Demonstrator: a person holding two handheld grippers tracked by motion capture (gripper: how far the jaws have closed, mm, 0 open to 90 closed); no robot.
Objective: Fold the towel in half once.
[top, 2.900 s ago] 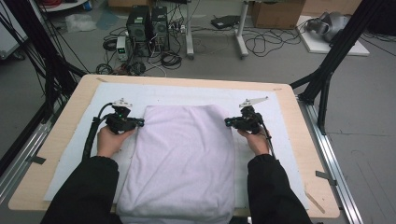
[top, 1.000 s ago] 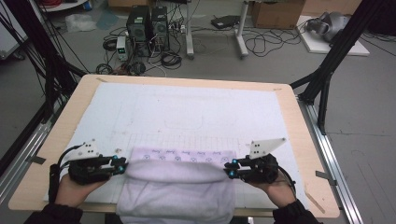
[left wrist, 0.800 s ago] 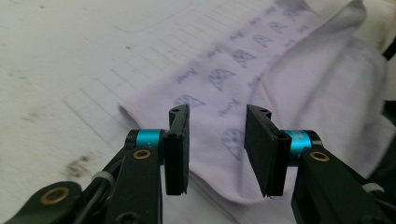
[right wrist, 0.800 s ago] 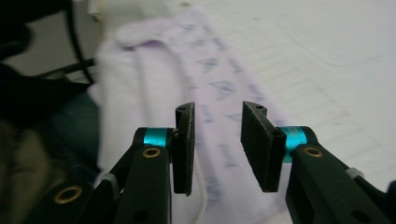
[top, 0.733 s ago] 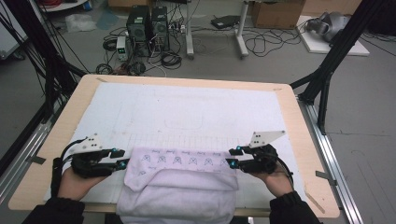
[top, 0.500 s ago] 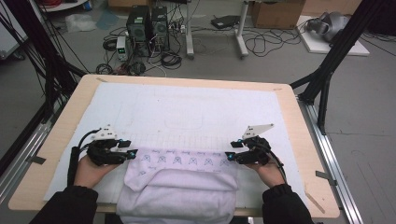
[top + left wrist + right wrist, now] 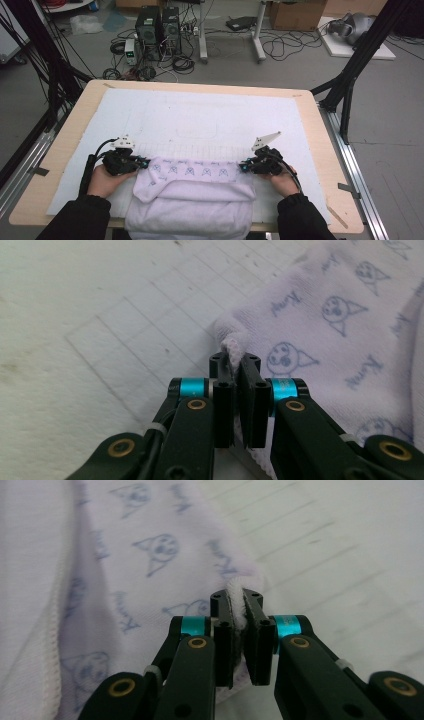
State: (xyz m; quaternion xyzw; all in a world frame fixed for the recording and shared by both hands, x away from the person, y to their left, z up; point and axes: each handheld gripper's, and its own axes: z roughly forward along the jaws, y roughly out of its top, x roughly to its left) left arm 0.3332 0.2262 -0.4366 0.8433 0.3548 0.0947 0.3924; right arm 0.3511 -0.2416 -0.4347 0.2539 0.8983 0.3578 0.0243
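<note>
The pale lilac terry towel with printed cartoon faces [image 7: 192, 192] lies folded at the near edge of the white gridded mat [image 7: 210, 115], its far corners pinched: one by the left gripper [image 7: 235, 367], one by the right gripper [image 7: 236, 605], both having just closed. For a clean fold, both corners are best lifted together, level, with the hem between them kept taut.

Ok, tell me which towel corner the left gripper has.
The printed band's left corner, pinched in the left gripper; the right gripper pinches the opposite corner.
</note>
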